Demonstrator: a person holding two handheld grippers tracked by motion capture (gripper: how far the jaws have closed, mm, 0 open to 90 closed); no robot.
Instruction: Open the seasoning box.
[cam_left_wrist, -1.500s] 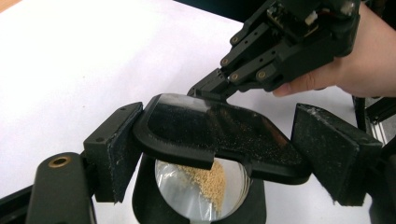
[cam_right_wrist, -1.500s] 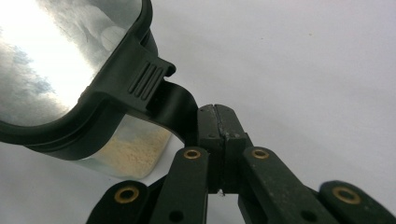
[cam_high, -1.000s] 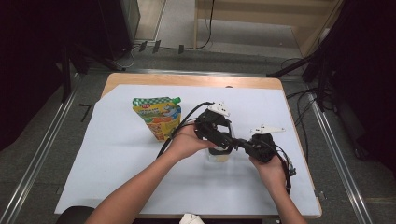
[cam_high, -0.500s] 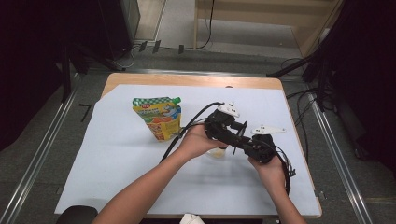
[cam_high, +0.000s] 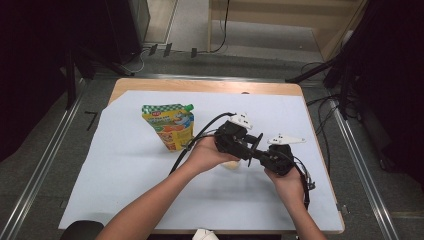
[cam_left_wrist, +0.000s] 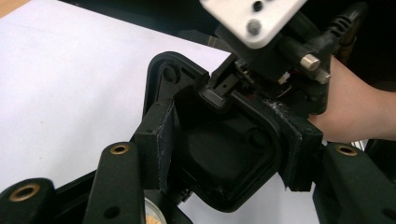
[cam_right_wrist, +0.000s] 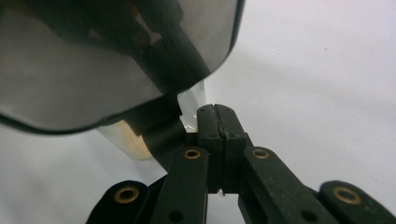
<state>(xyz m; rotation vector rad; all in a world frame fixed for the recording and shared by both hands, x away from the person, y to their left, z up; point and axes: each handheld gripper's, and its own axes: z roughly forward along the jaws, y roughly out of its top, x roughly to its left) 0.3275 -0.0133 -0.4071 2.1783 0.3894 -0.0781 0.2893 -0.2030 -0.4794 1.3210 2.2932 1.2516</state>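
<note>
In the centre of the high view, the left tongs (cam_high: 248, 150) stand half open, their jaws having just been closing around the front of the right tongs (cam_high: 260, 154), which are clenched empty. A small clear cup (cam_high: 231, 164) holding something beige sits on the table (cam_high: 130, 170) just beneath them.

The right tool (cam_right_wrist: 215, 122) has its jaws pressed together. A clear cup (cam_right_wrist: 135, 140) of beige powder sits just left of the tips, above the white desk (cam_right_wrist: 327, 70).
</note>
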